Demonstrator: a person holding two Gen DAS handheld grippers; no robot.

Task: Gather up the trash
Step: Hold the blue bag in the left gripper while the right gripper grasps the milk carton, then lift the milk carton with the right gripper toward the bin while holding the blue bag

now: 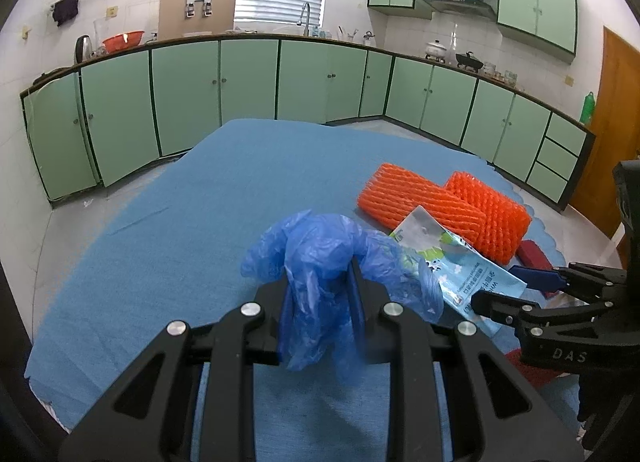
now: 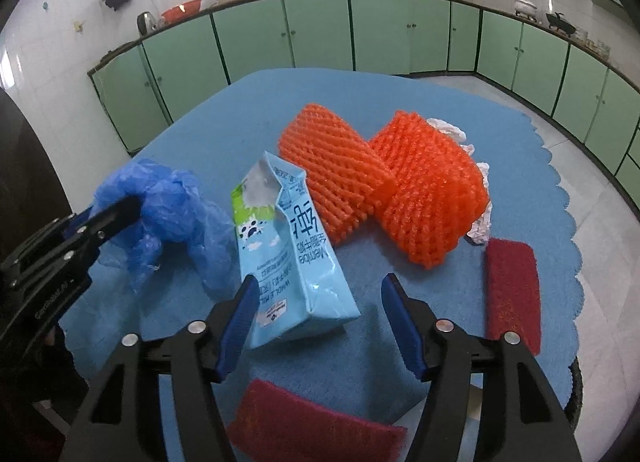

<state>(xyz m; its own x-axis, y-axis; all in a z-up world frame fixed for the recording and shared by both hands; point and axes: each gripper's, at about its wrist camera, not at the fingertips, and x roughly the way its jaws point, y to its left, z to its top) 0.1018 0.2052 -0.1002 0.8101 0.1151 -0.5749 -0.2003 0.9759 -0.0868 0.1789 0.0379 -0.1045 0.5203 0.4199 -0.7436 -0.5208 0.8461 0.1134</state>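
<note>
My left gripper [image 1: 320, 282] is shut on a crumpled blue plastic bag [image 1: 320, 254], held just above the blue table cloth [image 1: 180, 222]; the bag also shows in the right wrist view [image 2: 168, 206]. A light blue milk carton [image 2: 288, 246] lies flattened on the cloth. My right gripper [image 2: 320, 302] is open, its fingers either side of the carton's near end, not closed on it. Two orange foam nets [image 2: 384, 186] lie behind the carton, with crumpled white paper [image 2: 472, 190] behind them.
Two dark red scouring pads lie on the cloth, one at the right [image 2: 512, 290] and one near the front edge [image 2: 312, 422]. Green kitchen cabinets [image 1: 248, 78] line the walls beyond the table. The scalloped cloth edge [image 2: 568, 222] drops off at the right.
</note>
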